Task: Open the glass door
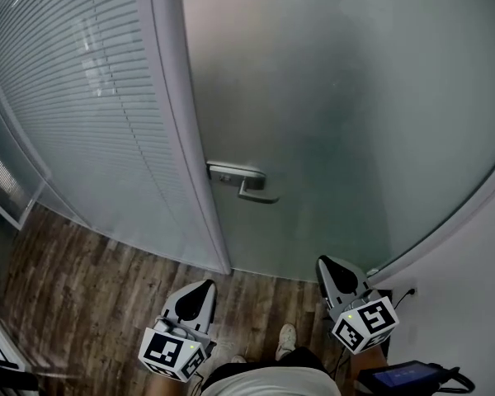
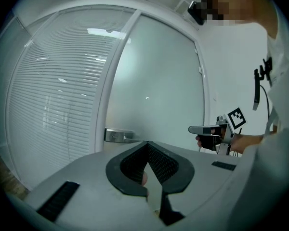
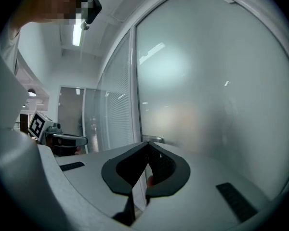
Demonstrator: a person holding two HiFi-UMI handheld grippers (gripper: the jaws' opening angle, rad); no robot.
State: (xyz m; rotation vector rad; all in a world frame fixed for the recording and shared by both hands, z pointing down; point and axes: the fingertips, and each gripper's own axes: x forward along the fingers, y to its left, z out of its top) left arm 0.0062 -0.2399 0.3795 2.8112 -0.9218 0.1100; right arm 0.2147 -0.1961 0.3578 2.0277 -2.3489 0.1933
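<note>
**Both grippers closed and empty, short of the shut glass door**

The left gripper [image 2: 148, 144] has its two dark pads pressed together at the tips, with nothing between them. The right gripper [image 3: 147, 144] is the same: jaws fully together and empty. In the head view both sit low in the frame, side by side but apart, each pointing toward the door. The marker cube [image 1: 170, 354] of the left one and the marker cube [image 1: 365, 323] of the right one face the camera. Each gripper view catches the other gripper off to its side, held in a hand [image 2: 205, 141].

Neither gripper touches anything. Ahead of them stands the frosted glass door [image 1: 338, 97], closed, its edge against the pale upright frame post [image 1: 180, 122]. The metal lever handle [image 1: 247, 183] is mounted at that edge and lies level, its lever pointing away from the post. It sits between the two grippers' lines and well clear of both tips.

Left of the post is a glass panel with horizontal blinds [image 1: 74, 97]. Below it runs the wood-plank floor [image 1: 91, 287], where a light shoe [image 1: 286, 340] shows between the grippers. A white wall [image 1: 478, 304] borders the door on the right.
</note>
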